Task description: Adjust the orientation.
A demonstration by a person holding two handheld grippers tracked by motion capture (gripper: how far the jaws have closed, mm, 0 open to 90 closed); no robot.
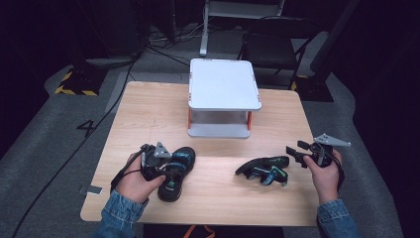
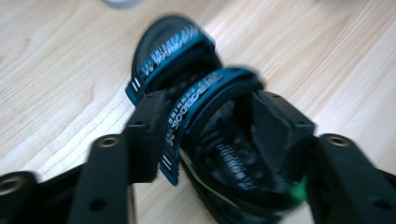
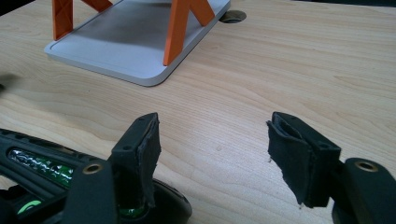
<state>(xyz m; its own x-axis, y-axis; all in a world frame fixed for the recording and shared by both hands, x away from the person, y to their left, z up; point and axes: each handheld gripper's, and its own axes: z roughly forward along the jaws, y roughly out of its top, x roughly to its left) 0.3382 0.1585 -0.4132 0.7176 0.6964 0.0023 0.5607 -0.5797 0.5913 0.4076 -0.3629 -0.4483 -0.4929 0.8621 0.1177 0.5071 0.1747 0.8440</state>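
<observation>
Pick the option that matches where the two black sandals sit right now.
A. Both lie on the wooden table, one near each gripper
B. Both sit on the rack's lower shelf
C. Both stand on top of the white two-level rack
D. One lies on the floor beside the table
A: in the high view the left sandal and the right sandal both rest on the wooden table, in front of the white rack, whose top is bare.

Place: a recording studio or lab set up for filming, not a home.
Surroundings: dark walls and black stands around a lit wooden desk (image 1: 148,109).
Floor: grey carpet (image 1: 54,144) with black cables (image 1: 64,163) trailing across it on the left.
Markings: yellow-and-black hazard tape (image 1: 69,84) at far left and a painted number (image 1: 86,127) on the floor.
Furniture: a folding chair (image 1: 272,47) beyond the desk.
</observation>
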